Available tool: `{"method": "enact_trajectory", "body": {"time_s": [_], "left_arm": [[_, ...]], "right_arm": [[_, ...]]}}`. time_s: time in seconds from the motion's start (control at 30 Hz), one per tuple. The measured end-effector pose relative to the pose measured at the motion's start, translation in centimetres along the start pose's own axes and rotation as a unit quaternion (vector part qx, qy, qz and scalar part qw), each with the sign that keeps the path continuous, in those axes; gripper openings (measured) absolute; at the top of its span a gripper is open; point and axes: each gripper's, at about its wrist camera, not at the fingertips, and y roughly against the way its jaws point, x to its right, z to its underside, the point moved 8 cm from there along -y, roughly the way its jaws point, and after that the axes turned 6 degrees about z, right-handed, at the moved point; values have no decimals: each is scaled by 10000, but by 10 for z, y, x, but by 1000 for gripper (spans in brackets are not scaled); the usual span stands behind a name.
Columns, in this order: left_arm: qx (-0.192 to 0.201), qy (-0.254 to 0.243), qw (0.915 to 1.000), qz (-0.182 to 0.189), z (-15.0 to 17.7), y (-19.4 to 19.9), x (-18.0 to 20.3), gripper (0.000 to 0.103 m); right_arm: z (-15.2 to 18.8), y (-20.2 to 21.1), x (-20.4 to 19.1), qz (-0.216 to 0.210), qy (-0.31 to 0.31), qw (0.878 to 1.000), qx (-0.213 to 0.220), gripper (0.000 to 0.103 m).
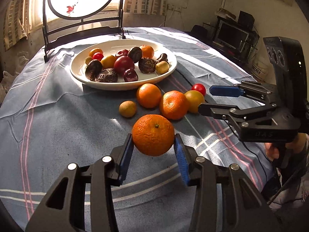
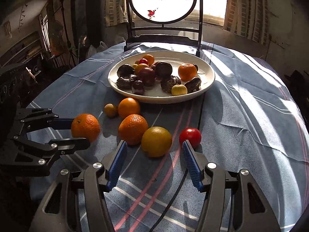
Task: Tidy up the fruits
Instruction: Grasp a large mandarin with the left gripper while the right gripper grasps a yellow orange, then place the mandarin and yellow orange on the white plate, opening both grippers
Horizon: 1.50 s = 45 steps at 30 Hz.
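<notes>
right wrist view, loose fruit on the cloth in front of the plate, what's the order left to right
held orange in the left gripper → small brownish fruit → yellow-green citrus → red tomato

One mandarin (image 1: 153, 134) sits gripped off the cloth; five loose fruits (image 1: 173, 104) lie before the fruit-filled white plate (image 1: 123, 84).

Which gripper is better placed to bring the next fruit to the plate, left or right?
Left. The left gripper already holds an orange, with the plate ahead. The right gripper is open and empty before a yellow fruit.
</notes>
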Motion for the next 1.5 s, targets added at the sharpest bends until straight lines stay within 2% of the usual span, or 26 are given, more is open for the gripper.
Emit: {"method": "enact_trajectory", "body": {"time_s": [0.1, 0.27, 0.3, 0.33, 0.4, 0.6, 0.8, 0.97, 1.17, 1.23, 1.3, 1.37, 1.5], "left_arm": [[-14, 115, 9999, 26, 6, 5, -7, 42], [-47, 330, 9994, 97, 13, 6, -17, 42], [-48, 358, 9993, 124, 13, 5, -18, 42], [-30, 364, 9992, 133, 14, 6, -18, 42], [25, 346, 9993, 141, 12, 8, -16, 42], [211, 349, 9991, 143, 6, 21, -17, 42], [474, 345, 9983, 51, -17, 30, -25, 42], [550, 290, 9980, -126, -59, 14, -42, 42], [412, 504, 9977, -175, -101, -23, -66, 42], [346, 575, 9975, -235, -106, -34, -72, 44], [342, 668, 9967, -309, -107, -38, -79, 50], [388, 676, 9965, -302, -104, -34, -81, 53], [541, 370, 9971, -391, -90, -11, -70, 60]], "right_arm": [[-1, -14, 4, -237, -273, 9990, -267, 52], [-1, -25, 9, -1075, -868, 9890, -532, 52], [-1, -25, 10, -1161, -946, 9873, -537, 50], [0, -23, 10, -1157, -947, 9874, -522, 49], [2, -18, 8, -1120, -911, 9884, -470, 38], [-2, 16, 12, -1201, -1053, 9871, -57, 38], [-35, 40, 36, -1142, -1360, 9832, 419, 38], [-75, 18, 53, -917, -1604, 9817, 460, 38], [-103, -37, 44, -783, -1568, 9844, 128, 38], [-106, -50, 39, -691, -1487, 9865, 42, 39], [-105, -55, 39, -673, -1525, 9860, 6, 40], [-102, -50, 38, -718, -1559, 9851, 70, 40], [-89, -26, 44, -540, -1508, 9866, 311, 41]]}}
